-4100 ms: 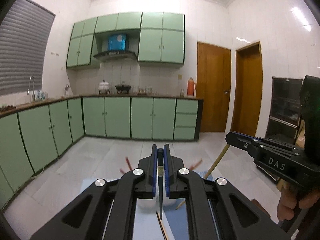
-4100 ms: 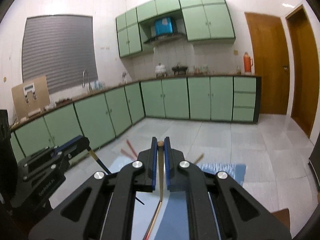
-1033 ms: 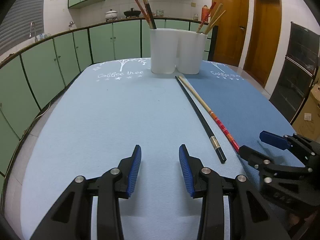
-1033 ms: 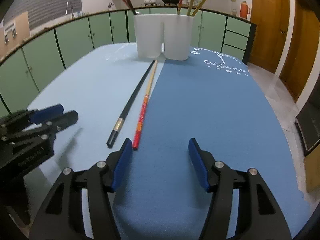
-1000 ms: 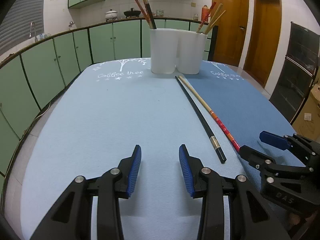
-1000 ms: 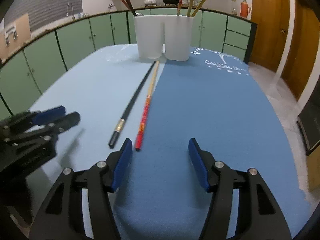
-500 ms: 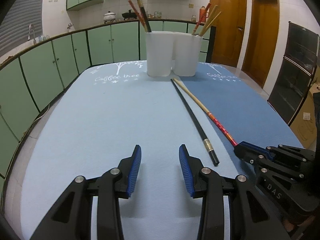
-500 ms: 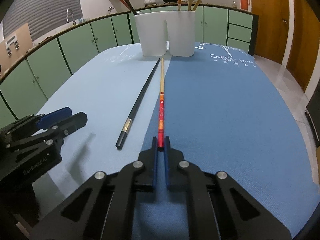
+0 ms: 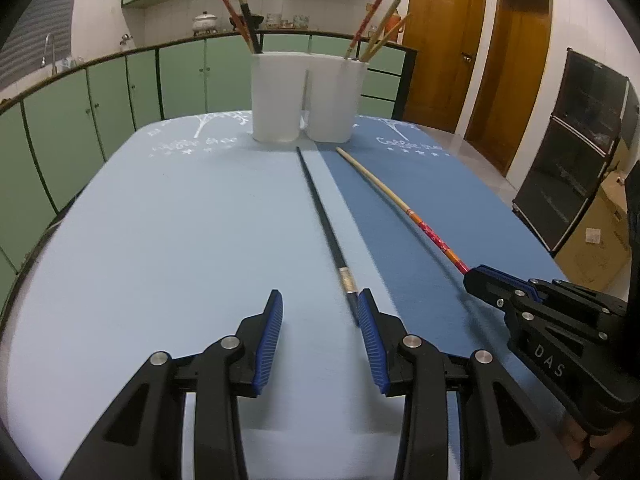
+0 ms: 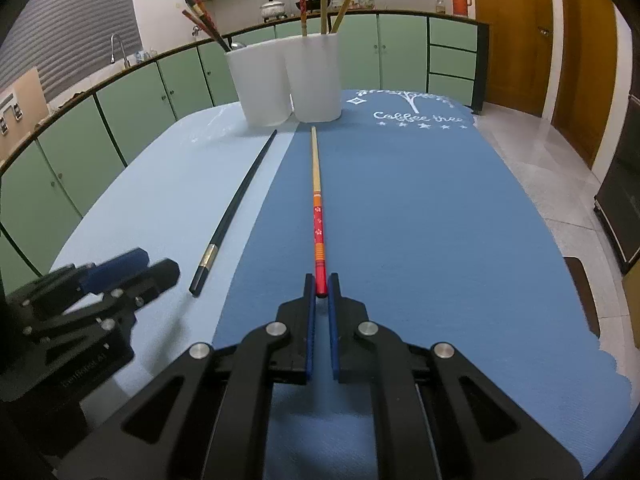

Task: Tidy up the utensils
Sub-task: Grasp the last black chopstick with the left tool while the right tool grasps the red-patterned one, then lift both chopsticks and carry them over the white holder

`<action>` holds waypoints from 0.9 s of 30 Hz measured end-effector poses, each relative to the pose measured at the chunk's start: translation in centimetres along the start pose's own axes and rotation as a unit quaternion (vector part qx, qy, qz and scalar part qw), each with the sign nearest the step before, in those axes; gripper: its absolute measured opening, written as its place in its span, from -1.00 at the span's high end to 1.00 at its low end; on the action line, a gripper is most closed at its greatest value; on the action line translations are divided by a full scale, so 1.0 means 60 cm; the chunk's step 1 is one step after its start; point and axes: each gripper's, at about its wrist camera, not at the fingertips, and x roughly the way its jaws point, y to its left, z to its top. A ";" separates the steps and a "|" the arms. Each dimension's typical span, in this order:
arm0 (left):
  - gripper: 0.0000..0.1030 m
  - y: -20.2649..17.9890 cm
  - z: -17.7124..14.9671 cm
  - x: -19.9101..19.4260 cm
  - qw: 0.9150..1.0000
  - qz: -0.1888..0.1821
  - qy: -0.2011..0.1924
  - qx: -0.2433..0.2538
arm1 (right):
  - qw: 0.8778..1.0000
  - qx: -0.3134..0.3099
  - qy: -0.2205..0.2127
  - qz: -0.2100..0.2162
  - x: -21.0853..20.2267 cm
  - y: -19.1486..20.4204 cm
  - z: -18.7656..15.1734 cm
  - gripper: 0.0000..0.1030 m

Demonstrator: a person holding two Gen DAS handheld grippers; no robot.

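Note:
A black chopstick (image 9: 326, 228) and a red-and-bamboo chopstick (image 9: 400, 204) lie lengthwise on the blue mat. Two joined white holders (image 9: 306, 98) with several chopsticks stand at the far end. My left gripper (image 9: 320, 304) is open, its right finger touching the near end of the black chopstick (image 10: 232, 208). My right gripper (image 10: 321, 284) is shut on the red end of the red-and-bamboo chopstick (image 10: 318, 208), which still lies along the mat. The holders (image 10: 286, 80) show in the right wrist view too.
The table is covered by a light blue mat (image 9: 160, 220) on the left and a dark blue mat (image 10: 440, 208) on the right. Green kitchen cabinets (image 9: 120, 88) run behind. Wooden doors (image 9: 448, 48) and a dark cabinet (image 9: 576, 144) stand to the right.
My right gripper has closed on the red end of the bamboo chopstick. My left gripper has moved forward and right, up to the near end of the black chopstick, still open.

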 end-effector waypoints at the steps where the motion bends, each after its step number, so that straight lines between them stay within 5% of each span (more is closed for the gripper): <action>1: 0.25 -0.004 -0.001 0.000 1.000 -0.002 0.000 -0.001 | 1.000 0.001 -0.002 0.000 -0.003 -0.002 0.000 0.90; 6: 0.32 -0.022 -0.005 0.015 1.000 -0.004 0.012 -0.002 | 1.000 0.006 -0.004 0.001 -0.007 -0.011 0.000 0.90; 11: 0.85 -0.034 -0.006 0.031 1.000 0.004 0.017 0.003 | 1.000 0.009 -0.005 0.002 -0.010 -0.017 -0.001 0.90; 20: 0.87 -0.042 -0.005 0.016 1.000 0.020 0.011 0.015 | 1.000 0.003 -0.004 0.002 -0.013 -0.012 0.000 0.90; 27: 0.87 -0.046 0.032 -0.049 0.998 0.031 -0.037 0.036 | 1.000 -0.007 -0.021 0.006 -0.039 -0.005 0.016 0.90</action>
